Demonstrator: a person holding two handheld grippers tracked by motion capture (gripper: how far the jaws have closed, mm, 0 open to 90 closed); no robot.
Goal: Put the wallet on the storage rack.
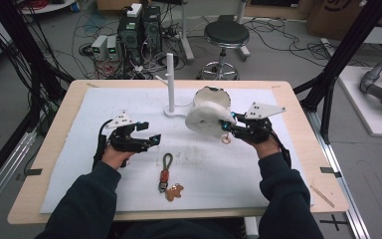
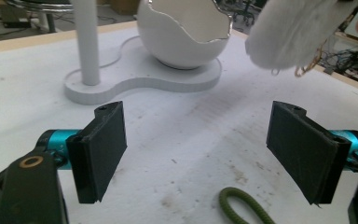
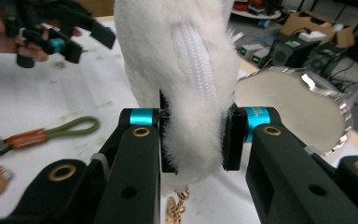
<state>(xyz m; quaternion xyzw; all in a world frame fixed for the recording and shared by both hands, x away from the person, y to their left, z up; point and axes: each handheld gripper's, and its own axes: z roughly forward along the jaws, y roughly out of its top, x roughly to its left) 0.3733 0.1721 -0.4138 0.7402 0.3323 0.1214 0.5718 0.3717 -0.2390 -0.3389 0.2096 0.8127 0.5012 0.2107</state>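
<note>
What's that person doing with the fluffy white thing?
A person holds a black two-jaw gripper in each hand at a table. The right gripper is clamped on a fluffy white zip pouch and holds it off the white mat, beside a white eggshell-shaped bowl on a stand. A small gold chain dangles under the pouch. The left gripper is wide open with nothing between its jaws. An olive cord key strap with a brown bear-shaped tag lies on the mat between the hands.
</note>
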